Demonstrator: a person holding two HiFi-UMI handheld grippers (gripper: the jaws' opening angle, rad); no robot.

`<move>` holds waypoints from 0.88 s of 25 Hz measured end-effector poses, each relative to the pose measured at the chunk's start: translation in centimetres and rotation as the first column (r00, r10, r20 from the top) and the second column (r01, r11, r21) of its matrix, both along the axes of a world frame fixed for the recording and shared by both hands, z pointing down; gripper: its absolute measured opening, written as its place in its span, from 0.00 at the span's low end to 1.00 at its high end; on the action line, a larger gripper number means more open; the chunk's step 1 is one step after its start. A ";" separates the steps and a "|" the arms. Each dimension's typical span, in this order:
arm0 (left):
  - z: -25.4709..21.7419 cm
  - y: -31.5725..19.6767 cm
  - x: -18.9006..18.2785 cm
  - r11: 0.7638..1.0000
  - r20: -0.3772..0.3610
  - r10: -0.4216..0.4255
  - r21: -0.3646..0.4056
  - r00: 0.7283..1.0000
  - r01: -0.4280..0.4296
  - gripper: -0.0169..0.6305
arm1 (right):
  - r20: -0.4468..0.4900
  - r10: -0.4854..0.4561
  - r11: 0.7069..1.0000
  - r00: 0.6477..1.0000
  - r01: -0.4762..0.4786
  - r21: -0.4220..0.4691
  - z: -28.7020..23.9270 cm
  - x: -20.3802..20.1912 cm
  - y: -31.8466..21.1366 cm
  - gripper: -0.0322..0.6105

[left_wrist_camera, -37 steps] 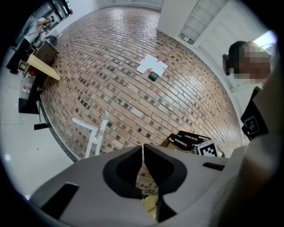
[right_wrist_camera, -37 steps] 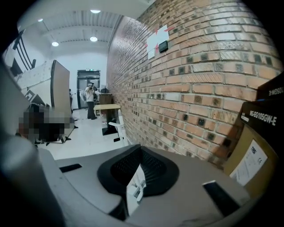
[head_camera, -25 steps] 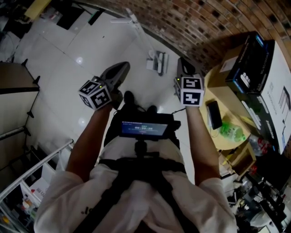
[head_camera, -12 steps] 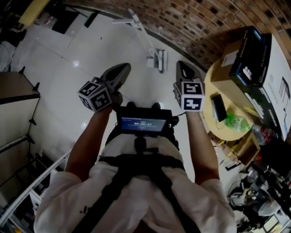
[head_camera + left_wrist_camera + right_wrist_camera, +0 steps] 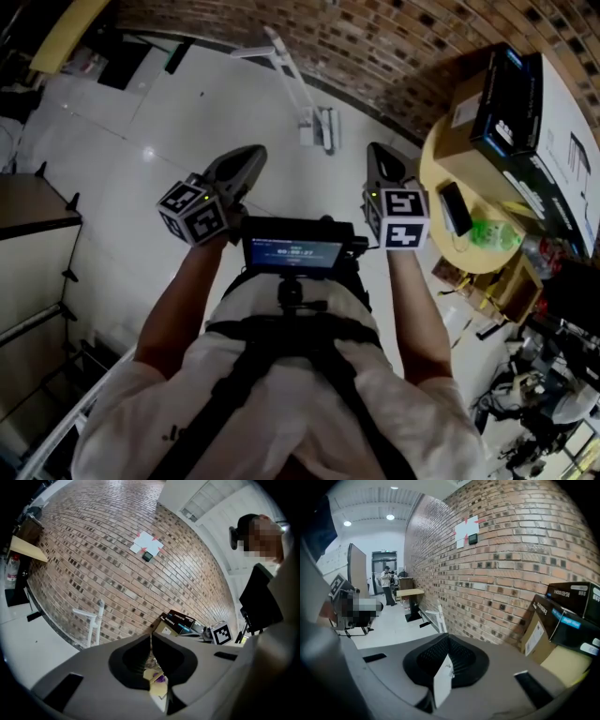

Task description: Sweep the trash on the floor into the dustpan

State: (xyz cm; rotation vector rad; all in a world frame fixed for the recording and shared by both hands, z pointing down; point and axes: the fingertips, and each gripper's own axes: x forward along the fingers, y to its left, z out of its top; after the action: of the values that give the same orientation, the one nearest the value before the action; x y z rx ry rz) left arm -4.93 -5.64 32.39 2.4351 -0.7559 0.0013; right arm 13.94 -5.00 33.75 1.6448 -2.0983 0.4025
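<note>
Since a second ago the left tongs (image 5: 253, 153) and the right tongs (image 5: 377, 154) are carried forward together. The brick wall (image 5: 403, 47) and the round desk (image 5: 433, 178) at 3 o'clock are brought closer in the head view. Both pairs of jaws are pressed together, with nothing clamped. An approach towards the wall is judged from this.

What is taken for the white long-handled dustpan set (image 5: 317, 125) is stood on the floor (image 5: 141, 122) against the wall at 12 o'clock, well apart from both tongs. No trash can be made out on the pale tiles. A set waiting to be fetched and one put back after sweeping are both fitted.
</note>
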 end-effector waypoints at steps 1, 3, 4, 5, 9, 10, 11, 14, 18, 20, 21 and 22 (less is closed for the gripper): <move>-0.2 0.3 -0.2 1.000 0.000 0.004 0.002 1.000 -0.004 0.04 | 0.002 0.002 1.000 1.000 -0.002 0.002 -0.1 -0.1 0.3 0.05; -0.4 0.7 -0.9 1.000 0.000 0.006 0.005 1.000 -0.006 0.04 | 0.002 0.009 1.000 1.000 -0.009 0.006 -0.5 -0.4 1.0 0.05; -0.5 0.9 -1.2 1.000 0.002 0.005 0.007 1.000 -0.005 0.04 | 0.003 0.012 1.000 1.000 -0.012 0.009 -0.7 -0.5 1.3 0.05; -0.7 1.0 -1.6 1.000 0.001 0.005 0.011 1.000 -0.005 0.04 | 0.004 0.014 1.000 1.000 -0.014 0.013 -0.9 -0.5 1.5 0.05; -1.6 1.6 -2.6 1.000 -0.007 0.002 0.024 1.000 -0.002 0.04 | 0.015 0.029 0.999 0.999 -0.029 0.030 -1.8 -0.4 2.5 0.05; -1.8 1.6 -2.8 1.000 -0.010 0.000 0.027 1.000 0.000 0.04 | 0.018 0.034 0.999 0.999 -0.034 0.034 -2.0 -0.2 2.7 0.05; -2.0 1.7 -2.9 0.999 -0.014 -0.002 0.032 1.000 0.002 0.04 | 0.019 0.039 0.999 0.999 -0.039 0.037 -2.2 0.0 2.8 0.05; -2.7 1.4 -2.6 0.999 -0.016 -0.005 0.047 1.000 0.006 0.04 | 0.023 0.052 0.998 0.998 -0.053 0.046 -2.6 0.9 2.9 0.05; -3.1 0.7 -1.7 0.998 -0.014 0.000 0.056 1.000 0.001 0.04 | 0.032 0.055 0.997 0.998 -0.057 0.052 -3.0 1.9 2.5 0.05; -3.2 0.5 -1.3 0.998 -0.013 0.003 0.058 1.000 -0.002 0.04 | 0.030 0.053 0.997 0.998 -0.055 0.055 -3.1 2.1 2.3 0.05; -3.3 0.5 -1.3 0.998 -0.014 0.003 0.059 1.000 -0.003 0.04 | 0.028 0.052 0.997 0.998 -0.053 0.057 -3.2 2.0 2.4 0.05; -3.3 0.7 -1.4 0.998 -0.014 0.004 0.061 1.000 -0.003 0.04 | 0.027 0.050 0.997 0.998 -0.052 0.059 -3.3 1.8 2.5 0.05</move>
State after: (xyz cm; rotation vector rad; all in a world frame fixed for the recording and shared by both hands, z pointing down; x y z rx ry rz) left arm -6.35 -4.97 29.08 2.4910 -0.7556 -0.0383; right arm 15.72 -2.46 30.45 1.7386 -2.1097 0.3830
